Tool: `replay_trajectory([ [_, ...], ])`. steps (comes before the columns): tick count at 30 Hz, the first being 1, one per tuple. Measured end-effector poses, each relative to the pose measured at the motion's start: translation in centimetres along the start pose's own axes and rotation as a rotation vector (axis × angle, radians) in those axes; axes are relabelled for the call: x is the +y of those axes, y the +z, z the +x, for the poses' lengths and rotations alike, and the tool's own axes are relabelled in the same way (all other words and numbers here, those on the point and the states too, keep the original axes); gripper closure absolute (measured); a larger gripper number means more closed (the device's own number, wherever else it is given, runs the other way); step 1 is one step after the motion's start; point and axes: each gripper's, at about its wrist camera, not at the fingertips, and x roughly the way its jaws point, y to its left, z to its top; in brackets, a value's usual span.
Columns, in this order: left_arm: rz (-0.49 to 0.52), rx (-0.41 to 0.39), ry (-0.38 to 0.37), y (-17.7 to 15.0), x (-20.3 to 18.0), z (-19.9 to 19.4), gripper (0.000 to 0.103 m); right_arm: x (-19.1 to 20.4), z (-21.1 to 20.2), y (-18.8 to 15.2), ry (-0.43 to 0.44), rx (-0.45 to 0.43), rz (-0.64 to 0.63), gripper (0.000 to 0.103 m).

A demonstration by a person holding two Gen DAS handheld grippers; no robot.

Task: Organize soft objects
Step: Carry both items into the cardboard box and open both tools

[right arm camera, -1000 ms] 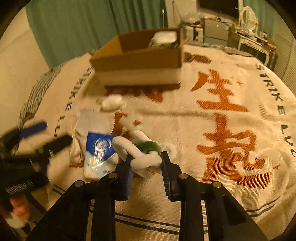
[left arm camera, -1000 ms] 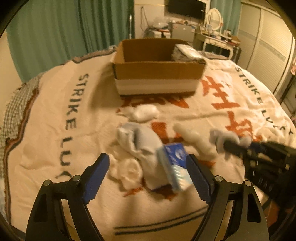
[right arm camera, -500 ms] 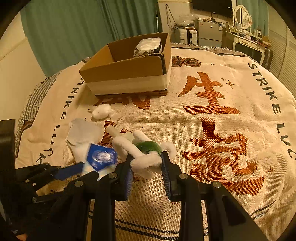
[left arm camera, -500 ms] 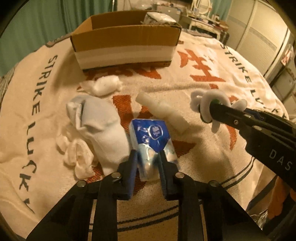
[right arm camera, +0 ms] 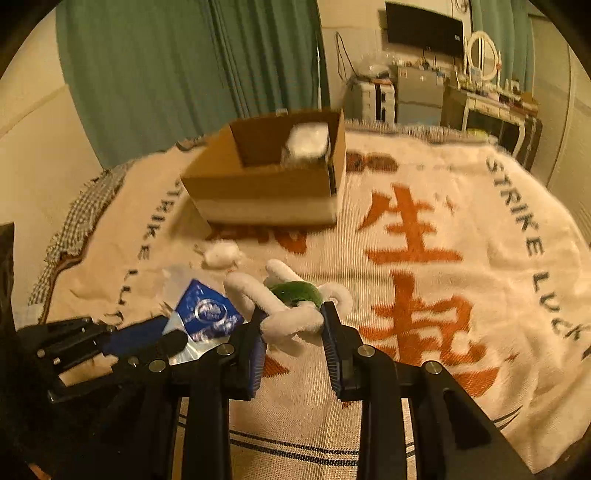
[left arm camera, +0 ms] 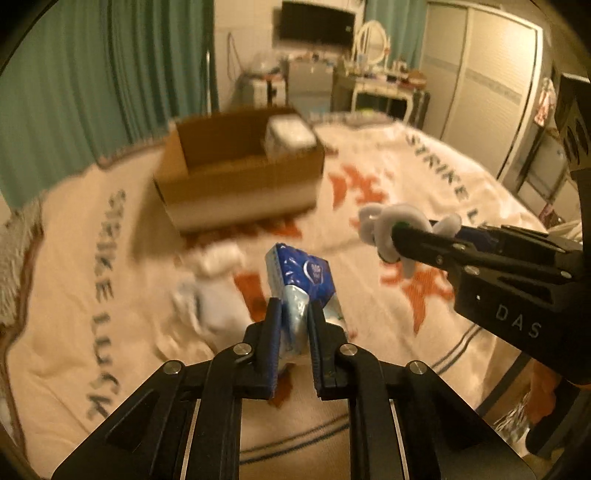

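A dim, warm-lit bedroom frames it all: green curtains (right arm camera: 177, 70) hang along the back wall, a dark television (right arm camera: 424, 25) sits high on it, and a white dressing table (right arm camera: 491, 107) with an oval mirror stands to the right beside pale wardrobe doors (left arm camera: 476, 85). Below that spreads the bed, covered by a cream blanket (right arm camera: 461, 206) woven with big orange characters and dark lettering round its edge. Toward the far side of the blanket sits an open cardboard box (right arm camera: 266, 188), with a white bundle (right arm camera: 306, 142) tucked in its right-hand corner. In front of the box, a small white ball of fabric (right arm camera: 221, 254) lies on the blanket, and pale socks (left arm camera: 214, 306) lie blurred nearer the camera. Now the hands: the left gripper (left arm camera: 293, 314) has its jaws clamped on a blue tissue pack (left arm camera: 301, 277), lifted clear of the blanket. The right gripper (right arm camera: 293, 319) pinches a white fuzzy toy (right arm camera: 291, 317) with a green middle, also held up in the air just right of the tissue pack.
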Motion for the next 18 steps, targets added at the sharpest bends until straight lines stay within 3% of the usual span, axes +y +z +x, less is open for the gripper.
replay_trajectory([
  [9, -0.007, -0.135, 0.039, 8.6, 3.9, -2.0, 0.090, 1.1, -3.9, 7.8, 0.009, -0.149, -0.064, 0.075],
  [13, 0.015, -0.154, 0.074, 11.9, 5.2, -0.1, 0.090, 1.7, -2.5, 12.0, 0.017, -0.175, -0.088, 0.075],
  [18, -0.017, -0.152, 0.075, 15.0, 6.9, 3.8, 0.090, 2.1, 2.0, 16.9, 0.040, -0.160, -0.113, 0.075],
])
